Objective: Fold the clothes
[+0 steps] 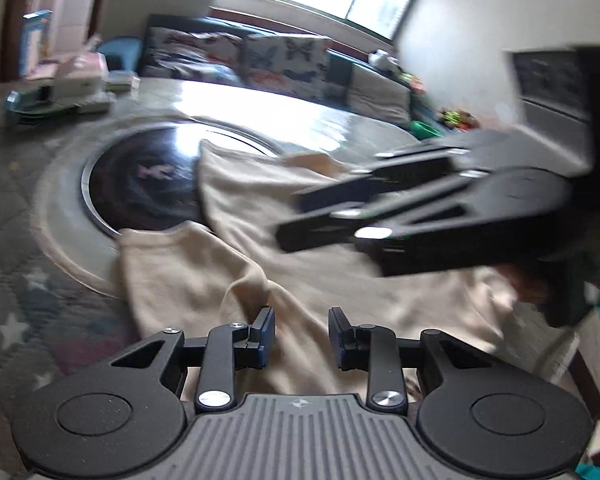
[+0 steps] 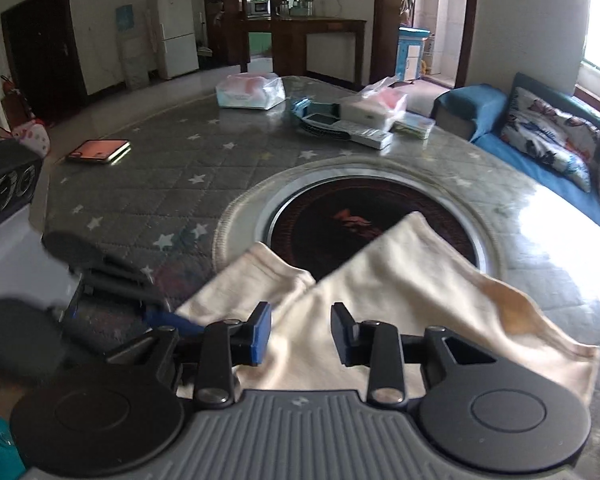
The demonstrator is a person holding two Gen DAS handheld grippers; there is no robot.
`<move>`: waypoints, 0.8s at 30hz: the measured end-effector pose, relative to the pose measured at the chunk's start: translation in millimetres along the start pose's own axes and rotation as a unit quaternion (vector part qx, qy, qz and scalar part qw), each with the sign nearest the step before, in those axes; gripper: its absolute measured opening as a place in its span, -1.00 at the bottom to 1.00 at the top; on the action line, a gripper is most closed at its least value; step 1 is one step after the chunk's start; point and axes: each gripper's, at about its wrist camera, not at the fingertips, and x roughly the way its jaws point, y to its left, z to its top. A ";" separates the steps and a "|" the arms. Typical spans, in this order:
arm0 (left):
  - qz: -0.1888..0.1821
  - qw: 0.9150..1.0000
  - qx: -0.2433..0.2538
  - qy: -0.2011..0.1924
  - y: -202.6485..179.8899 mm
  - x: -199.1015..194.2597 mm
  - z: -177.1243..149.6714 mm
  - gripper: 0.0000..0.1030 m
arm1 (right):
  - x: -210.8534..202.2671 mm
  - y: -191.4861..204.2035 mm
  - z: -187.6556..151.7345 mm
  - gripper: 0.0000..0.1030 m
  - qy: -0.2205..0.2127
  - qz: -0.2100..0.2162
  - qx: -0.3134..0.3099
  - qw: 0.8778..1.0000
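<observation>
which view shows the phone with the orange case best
The right wrist view. The phone lies in plain sight on the grey starred table cover, far left of the cream garment. The left wrist view does not show it at all.

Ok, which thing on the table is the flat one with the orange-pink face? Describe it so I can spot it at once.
Start at the round grey quilted star-print table cover and look to its left edge, away from the cream cloth garment. There lies a flat rectangular device with an orange-pink face, alone. Unlike the plastic-wrapped tissue packs at the far side, it is thin, dark-edged and unwrapped.
</observation>
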 end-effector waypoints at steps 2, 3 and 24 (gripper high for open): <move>-0.007 1.000 0.011 0.008 -3.0 -0.3 -3.7 -0.38 | 11.8 0.5 0.0 -0.37 0.007 0.010 0.004 1.000; -0.008 1.000 0.019 0.010 -3.9 -2.2 -5.3 -0.38 | 18.0 0.5 -0.6 -0.37 0.012 0.014 0.005 1.000; 0.143 0.989 -0.020 -0.010 60.0 16.9 39.0 -0.23 | 38.6 -0.1 -15.3 -0.29 0.032 0.006 0.003 0.999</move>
